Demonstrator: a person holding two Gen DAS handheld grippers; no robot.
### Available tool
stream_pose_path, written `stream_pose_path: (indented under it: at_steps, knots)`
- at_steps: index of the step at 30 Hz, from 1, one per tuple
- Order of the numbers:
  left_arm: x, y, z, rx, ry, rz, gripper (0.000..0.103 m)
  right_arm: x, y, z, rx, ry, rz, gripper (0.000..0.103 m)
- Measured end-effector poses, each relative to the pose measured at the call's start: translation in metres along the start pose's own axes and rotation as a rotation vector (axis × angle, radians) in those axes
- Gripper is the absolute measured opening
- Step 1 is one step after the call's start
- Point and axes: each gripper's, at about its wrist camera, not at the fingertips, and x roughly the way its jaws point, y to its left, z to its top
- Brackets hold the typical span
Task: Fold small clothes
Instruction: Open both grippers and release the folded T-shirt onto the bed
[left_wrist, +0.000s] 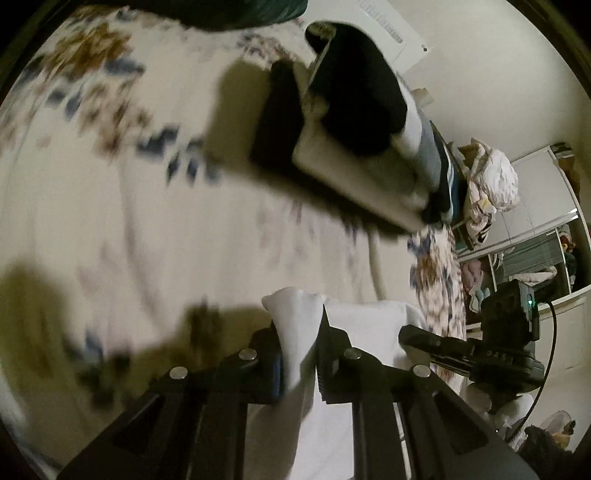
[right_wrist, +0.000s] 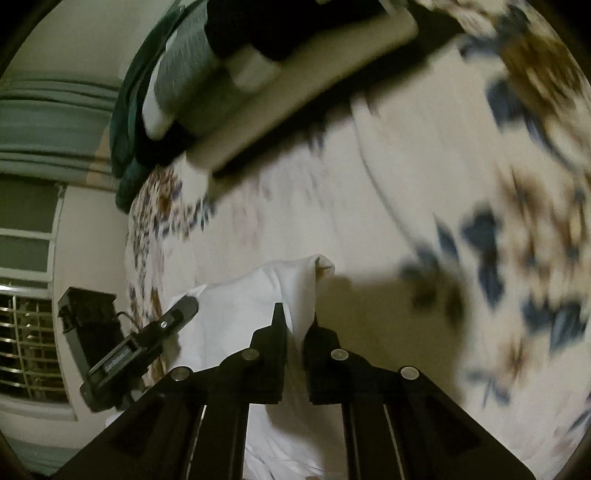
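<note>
On the left, the left tongs (left_wrist: 301, 332) are pinching a bunched corner of one white garment (left_wrist: 365, 325), the cloth rising in a peak between the two black fingers (left_wrist: 327, 336) and hanging down behind them toward the camera. The garment spreads to the right from that pinch, and at its other end the right tongs (right_wrist: 297, 321) are pressed together on a second gathered corner of the same white cloth, which pokes up just above the fingertips. So there is one garment, held at two corners by two tongs, stretched between them above the bed (left_wrist: 110, 221). In the left wrist view the right tongs show at the right edge of the garment as a dark body with a small green light; in the right wrist view the left tongs appear at the left edge, one dark finger lying against the cloth. The bed is covered by a pale sheet with blue and brown flower prints, blurred in both views. Farther off on the bed lies a stack of folded clothes (left_wrist: 354, 122), dark, white and grey-blue pieces resting on a pale flat piece; their exact count cannot be told. Beyond it, at the far right, one heap of crumpled pale laundry (left_wrist: 487, 184) sits against the wall.
</note>
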Motion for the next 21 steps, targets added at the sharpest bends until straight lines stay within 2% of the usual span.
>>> stream_pose_path:
  at_steps: [3,6,8,9,10,11,13,15,18,20,21]
  knots:
    - [0.023,0.007,0.034,-0.025,0.034,0.005,0.014,0.011,0.004,0.036,0.007,-0.004,-0.050,0.008]
    - [0.041,0.018,0.045,-0.059,0.116,0.035,0.016,0.022,-0.003,0.053,0.047,0.059,-0.121,0.013]
    - [0.036,0.022,0.039,-0.061,0.127,0.038,0.022,0.014,-0.006,0.051,0.062,0.069,-0.112,0.025]
    - [0.026,0.025,0.032,-0.070,0.109,0.035,0.025,0.006,-0.008,0.046,0.066,0.063,-0.108,0.042]
    - [0.017,0.029,0.026,-0.088,0.101,0.023,0.034,-0.003,-0.008,0.039,0.061,0.051,-0.112,0.052]
    - [0.007,0.034,0.019,-0.113,0.088,0.012,0.047,-0.008,-0.010,0.033,0.056,0.046,-0.111,0.053]
    - [-0.012,0.044,0.002,-0.173,0.053,0.013,0.055,-0.017,-0.015,0.012,0.062,0.051,-0.120,0.053]
    - [-0.023,0.054,-0.019,-0.238,0.053,-0.006,0.056,-0.019,-0.024,-0.009,0.096,0.071,-0.124,0.053]
    - [-0.018,0.056,-0.042,-0.269,0.088,0.006,0.056,-0.012,-0.036,-0.034,0.142,0.095,-0.138,0.053]
    - [-0.006,0.054,-0.049,-0.260,0.109,0.036,0.056,-0.003,-0.044,-0.047,0.170,0.105,-0.165,0.053]
    - [0.000,0.052,-0.053,-0.243,0.113,0.088,0.056,0.002,-0.047,-0.052,0.178,0.107,-0.187,0.049]
